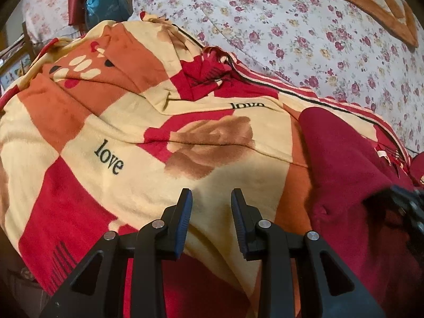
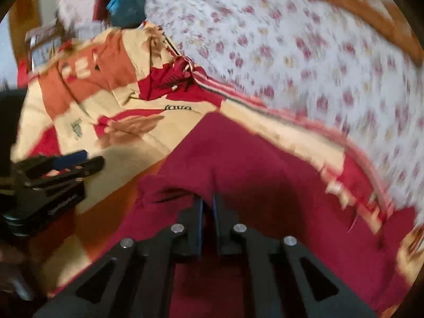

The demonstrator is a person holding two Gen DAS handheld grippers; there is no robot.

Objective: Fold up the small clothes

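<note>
A dark red garment [image 2: 251, 159] lies on a patterned blanket; it also shows at the right of the left wrist view [image 1: 344, 159]. My right gripper [image 2: 208, 198] is shut on the near edge of the dark red garment, which rises in a fold between its fingers. My left gripper [image 1: 211, 194] is open and empty above the blanket, left of the garment. It also appears at the left of the right wrist view [image 2: 79, 159]. The right gripper's body shows at the right edge of the left wrist view [image 1: 408, 201].
The yellow, orange and red "love" blanket [image 1: 119, 137] covers the near side of the bed. A floral sheet [image 1: 291, 39] lies behind it. An orange checked cushion [image 1: 371, 2] sits at the far right. A blue bag [image 1: 106, 2] is at the far left.
</note>
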